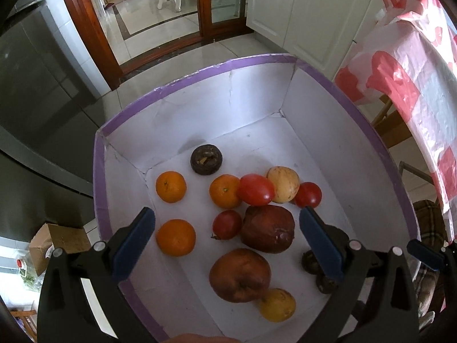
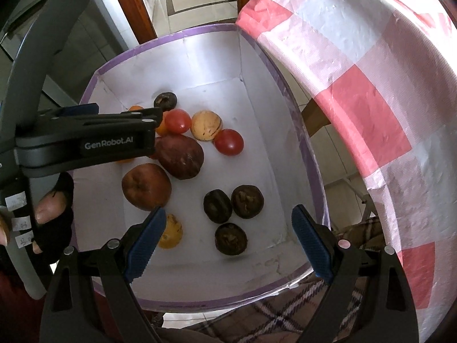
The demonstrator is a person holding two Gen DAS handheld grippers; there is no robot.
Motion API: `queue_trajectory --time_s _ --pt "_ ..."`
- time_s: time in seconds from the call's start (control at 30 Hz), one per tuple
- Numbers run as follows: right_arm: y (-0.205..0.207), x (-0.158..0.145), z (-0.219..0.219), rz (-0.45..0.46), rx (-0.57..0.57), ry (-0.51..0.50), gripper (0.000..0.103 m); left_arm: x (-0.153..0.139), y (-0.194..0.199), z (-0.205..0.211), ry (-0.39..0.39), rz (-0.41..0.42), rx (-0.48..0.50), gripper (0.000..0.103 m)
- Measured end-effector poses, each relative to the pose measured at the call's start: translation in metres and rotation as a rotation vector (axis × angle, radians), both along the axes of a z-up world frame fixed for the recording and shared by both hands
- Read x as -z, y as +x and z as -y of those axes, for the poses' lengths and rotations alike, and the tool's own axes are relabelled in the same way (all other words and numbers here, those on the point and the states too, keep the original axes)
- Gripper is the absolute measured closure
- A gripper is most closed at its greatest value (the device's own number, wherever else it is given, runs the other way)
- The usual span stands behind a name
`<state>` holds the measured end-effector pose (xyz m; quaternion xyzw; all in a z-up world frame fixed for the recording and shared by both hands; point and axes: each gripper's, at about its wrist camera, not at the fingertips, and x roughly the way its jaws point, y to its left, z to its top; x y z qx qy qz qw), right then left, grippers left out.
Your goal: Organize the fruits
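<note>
A white box with a purple rim (image 1: 257, 60) (image 2: 160, 43) holds the fruit. In the left wrist view it holds three oranges (image 1: 170, 186), red tomatoes (image 1: 255, 189), a yellow fruit (image 1: 283, 183), a dark red pomegranate (image 1: 268, 228), a brown apple (image 1: 240, 274) and a dark round fruit (image 1: 206, 160). My left gripper (image 1: 227, 240) is open and empty above the box's middle. My right gripper (image 2: 228, 243) is open and empty above three dark round fruits (image 2: 228, 238) at the box's near right. The left gripper's body (image 2: 85, 143) crosses the right wrist view at left.
A table with a pink and white checked cloth (image 2: 371, 100) (image 1: 414, 71) stands right of the box. White cabinets (image 1: 300, 5) and a wooden door frame (image 1: 94, 28) are behind. A cardboard box (image 1: 57, 240) sits on the floor at left. A plaid cloth (image 2: 285, 314) lies below.
</note>
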<state>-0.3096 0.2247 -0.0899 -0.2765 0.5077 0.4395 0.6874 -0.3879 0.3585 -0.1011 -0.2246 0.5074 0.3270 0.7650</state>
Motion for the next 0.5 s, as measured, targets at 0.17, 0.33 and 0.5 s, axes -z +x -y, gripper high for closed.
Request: queue_trajectory --time_s 0.17,0.33,0.5 --pt "0.0001 -0.0002 -0.0003 -0.002 0.0 -0.003 0.016 0.001 0.0007 0.0005 0.002 -0.006 0.008 0.002" --pt "-0.0001 0.0015 0.0002 -0.005 -0.001 -0.01 0.016 0.0009 0.0011 0.0006 0.006 -0.009 0.012 0.002" --pt "0.0 0.0027 0.0005 -0.008 0.0 -0.014 0.016 0.0012 0.0016 0.0006 0.007 -0.012 0.014 0.002"
